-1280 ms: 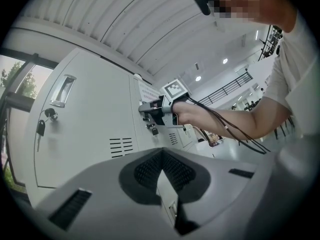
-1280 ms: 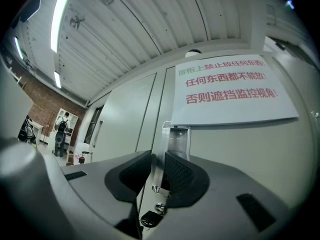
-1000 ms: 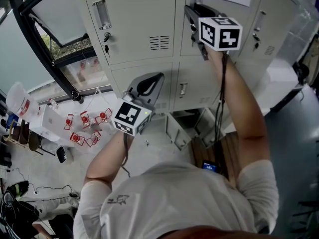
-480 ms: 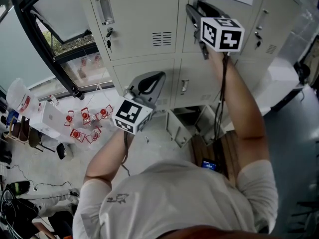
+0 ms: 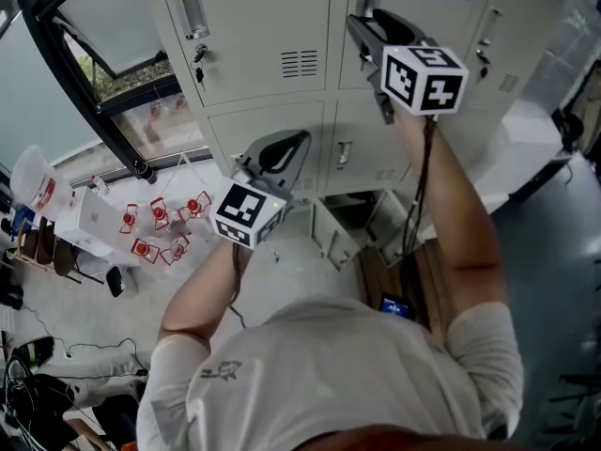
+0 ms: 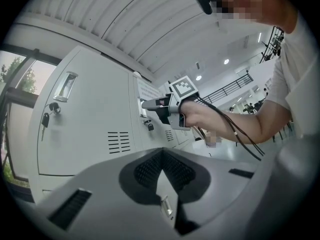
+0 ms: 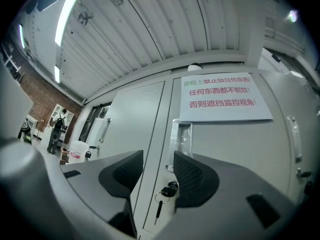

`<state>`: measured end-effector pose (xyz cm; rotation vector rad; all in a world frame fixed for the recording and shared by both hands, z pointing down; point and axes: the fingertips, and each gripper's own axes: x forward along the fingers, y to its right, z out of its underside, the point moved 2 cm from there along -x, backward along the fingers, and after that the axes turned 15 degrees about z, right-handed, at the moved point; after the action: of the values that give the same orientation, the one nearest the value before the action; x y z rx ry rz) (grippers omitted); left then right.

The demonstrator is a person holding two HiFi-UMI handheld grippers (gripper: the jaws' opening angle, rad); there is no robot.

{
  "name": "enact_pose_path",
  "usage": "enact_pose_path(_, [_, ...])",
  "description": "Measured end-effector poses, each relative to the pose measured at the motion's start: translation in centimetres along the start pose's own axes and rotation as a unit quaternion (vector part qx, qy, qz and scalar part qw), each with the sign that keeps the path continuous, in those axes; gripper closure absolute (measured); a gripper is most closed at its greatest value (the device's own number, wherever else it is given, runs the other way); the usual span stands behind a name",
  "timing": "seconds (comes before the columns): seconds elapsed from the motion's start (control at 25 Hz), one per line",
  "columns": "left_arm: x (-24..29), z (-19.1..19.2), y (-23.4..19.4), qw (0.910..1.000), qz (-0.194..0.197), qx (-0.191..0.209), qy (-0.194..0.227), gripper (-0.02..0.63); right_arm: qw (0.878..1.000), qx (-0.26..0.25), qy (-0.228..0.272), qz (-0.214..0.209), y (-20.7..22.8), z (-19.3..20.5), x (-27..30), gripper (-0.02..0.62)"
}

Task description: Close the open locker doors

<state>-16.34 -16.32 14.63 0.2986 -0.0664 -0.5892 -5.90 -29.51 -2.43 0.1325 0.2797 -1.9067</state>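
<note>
The open locker doors (image 5: 332,238) hang in the bottom row. In the head view they are at about 5 o'clock from the left gripper (image 6: 160,159) and 6 o'clock from the right gripper (image 7: 159,169), and well apart from both.

They look like thin painted sheet steel, so they are probably light, stiff and free to swing on their hinges. The smooth paint would likely be slippery to pinch. A flat push on the face near the free edge, away from the hinge side, seems the surest hold. A hard shove may bounce the door off its frame.

The right gripper's jaws have just been opening and stand wide apart, clamping nothing. Between them shows the edge of an upper door (image 7: 235,154), which looks shut. Its recessed pull (image 7: 181,136) has a key (image 7: 167,188) dangling at 6 o'clock below it, and a notice (image 7: 222,98) sits at 1 o'clock.

The left gripper's pads meet at the tips, with nothing held.

The two open compartments (image 5: 355,212) are too shadowed to show whether they hold anything.
</note>
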Motion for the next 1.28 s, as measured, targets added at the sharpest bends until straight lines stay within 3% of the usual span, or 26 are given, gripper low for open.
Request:
enact_pose_path(0.76, [-0.5,1.4,1.0,0.9996,-0.003,-0.019,0.021,0.606,0.999,-0.022,0.009,-0.029,-3.6,9.7,-9.2,0.427])
enact_pose_path(1.28, [-0.8,3.9,2.2,0.9989,-0.014,-0.038,0.025,0.606,0.998,-0.011,0.022,-0.06,-5.6,16.8,-13.9,0.582])
